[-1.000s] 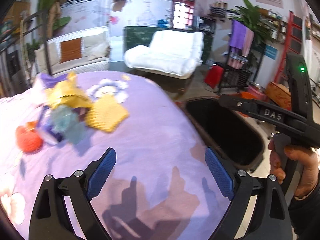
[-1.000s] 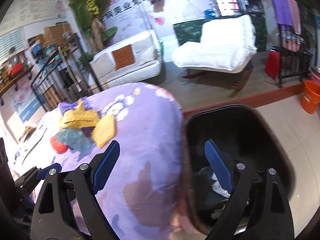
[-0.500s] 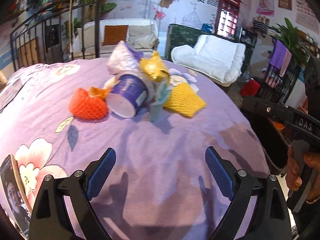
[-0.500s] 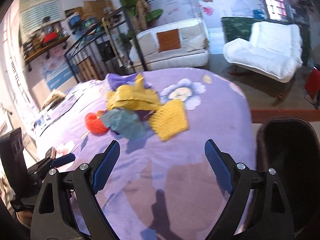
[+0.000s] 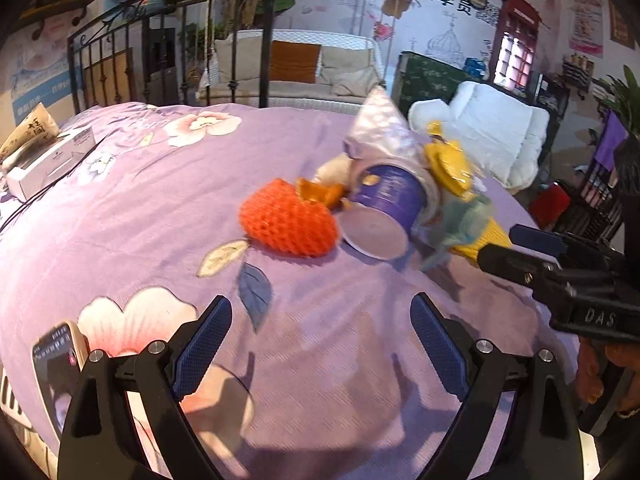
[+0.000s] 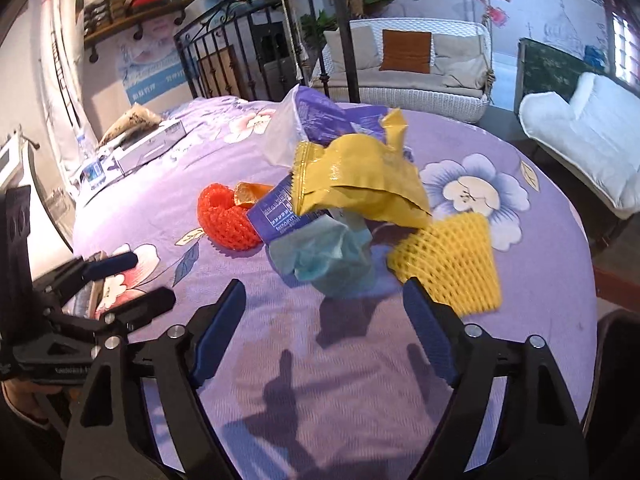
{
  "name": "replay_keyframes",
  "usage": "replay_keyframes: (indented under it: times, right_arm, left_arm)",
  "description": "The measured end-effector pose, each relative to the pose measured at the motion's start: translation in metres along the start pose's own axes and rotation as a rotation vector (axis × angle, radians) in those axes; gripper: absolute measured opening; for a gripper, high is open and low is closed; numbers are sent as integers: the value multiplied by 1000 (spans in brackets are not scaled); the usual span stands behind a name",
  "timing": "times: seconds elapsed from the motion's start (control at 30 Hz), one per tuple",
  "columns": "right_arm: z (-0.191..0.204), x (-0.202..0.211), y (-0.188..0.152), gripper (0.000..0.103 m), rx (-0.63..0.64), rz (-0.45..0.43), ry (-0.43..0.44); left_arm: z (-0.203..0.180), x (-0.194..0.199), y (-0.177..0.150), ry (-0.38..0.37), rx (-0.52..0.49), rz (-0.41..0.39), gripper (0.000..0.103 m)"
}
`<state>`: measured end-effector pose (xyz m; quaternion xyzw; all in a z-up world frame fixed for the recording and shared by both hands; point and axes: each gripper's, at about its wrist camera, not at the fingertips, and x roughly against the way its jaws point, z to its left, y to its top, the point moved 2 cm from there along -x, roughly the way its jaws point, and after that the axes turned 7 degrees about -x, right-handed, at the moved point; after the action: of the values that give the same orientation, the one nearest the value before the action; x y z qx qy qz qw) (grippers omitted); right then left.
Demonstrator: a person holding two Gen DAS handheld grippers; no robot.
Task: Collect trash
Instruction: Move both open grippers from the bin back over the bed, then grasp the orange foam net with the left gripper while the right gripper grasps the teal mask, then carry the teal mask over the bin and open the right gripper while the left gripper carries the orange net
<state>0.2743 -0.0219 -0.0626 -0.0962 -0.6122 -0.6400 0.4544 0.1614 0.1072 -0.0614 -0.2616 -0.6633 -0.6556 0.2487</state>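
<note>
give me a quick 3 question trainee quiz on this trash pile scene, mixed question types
1. True or false: the right hand-held gripper is shut on the yellow foam net.
2. Multiple choice: what lies directly left of the purple cup in the left wrist view? A) red foam net B) white box C) phone
3. Fill in: the crumpled wrapper on top of the pile is ____ coloured.

Key: 1 false; 2 A; 3 yellow

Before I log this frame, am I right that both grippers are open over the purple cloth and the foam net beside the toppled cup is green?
Nearly: the foam net beside the toppled cup is orange-red, as the left wrist view shows. Both the left gripper and right gripper are open over the purple cloth.
</note>
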Motion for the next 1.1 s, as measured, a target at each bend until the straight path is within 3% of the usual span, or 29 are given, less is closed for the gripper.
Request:
replay_keyframes:
  times: [0.17, 0.23, 0.3, 0.4, 0.47, 0.5, 0.57, 0.67, 0.77, 1.1]
  right_arm:
    - [4, -25, 6, 62, 24, 33, -21]
    - [2, -31, 7, 51, 17, 41, -28]
    - [-1, -36, 7, 31, 6, 53, -32]
    - [-6, -39, 5, 16, -8, 63, -34]
    - [-9, -37, 4, 12, -19, 59, -27]
    - [-10, -36, 4, 11, -26, 57, -21]
    - [-11, -33, 4, 10, -39, 51, -7]
    - [-11, -27, 3, 9, -53, 37, 3]
    - [-10, -20, 2, 9, -63, 24, 16]
    - [-12, 18, -16, 9, -108, -6, 73]
  left_arm:
    - [20, -25, 24, 9, 47, 19, 90]
    - [22, -35, 33, 19, 39, 11, 90]
    - [23, -47, 39, 26, 41, 25, 90]
    - [20, -58, 45, 24, 42, 34, 76]
    - [17, -63, 46, 29, 34, 60, 55]
    - [16, -63, 46, 28, 31, 59, 52]
    - [15, -62, 45, 28, 29, 55, 37]
    - [14, -56, 43, 25, 27, 51, 26]
    - [11, -48, 40, 12, 13, 48, 22]
    - [11, -4, 19, -8, 36, -7, 21]
